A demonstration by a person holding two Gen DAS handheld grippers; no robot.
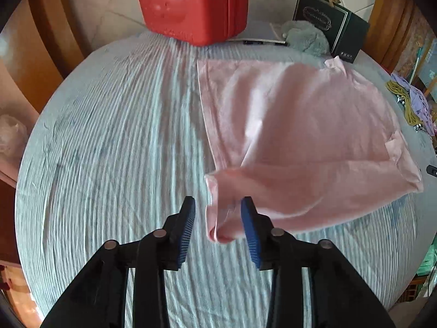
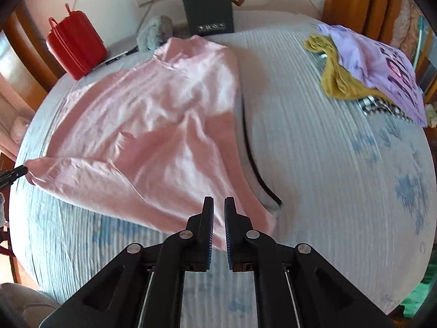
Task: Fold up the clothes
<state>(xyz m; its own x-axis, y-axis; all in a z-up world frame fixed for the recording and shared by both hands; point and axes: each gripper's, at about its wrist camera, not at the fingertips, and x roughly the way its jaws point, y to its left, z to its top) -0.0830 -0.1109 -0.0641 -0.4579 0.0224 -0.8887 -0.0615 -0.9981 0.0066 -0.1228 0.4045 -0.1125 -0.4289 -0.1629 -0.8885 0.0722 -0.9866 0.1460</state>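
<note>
A pink shirt (image 1: 295, 125) lies spread on the blue striped bed cover (image 1: 123, 150); it also shows in the right wrist view (image 2: 153, 125). My left gripper (image 1: 218, 210) is open, its jaws wide apart, with a rolled corner of the pink shirt (image 1: 221, 218) lying between the fingers and against the right pad. My right gripper (image 2: 218, 207) has its jaws close together on the shirt's near hem, which runs between the pads. The left gripper's tip (image 2: 13, 175) shows at the shirt's left corner in the right wrist view.
A red case (image 1: 191, 5), a grey plush toy (image 1: 306, 37) and a dark box (image 1: 330, 22) stand at the bed's far edge. A pile of purple and mustard clothes (image 2: 368, 65) lies at the right. A grey garment with dark trim (image 2: 259, 169) lies beside the shirt.
</note>
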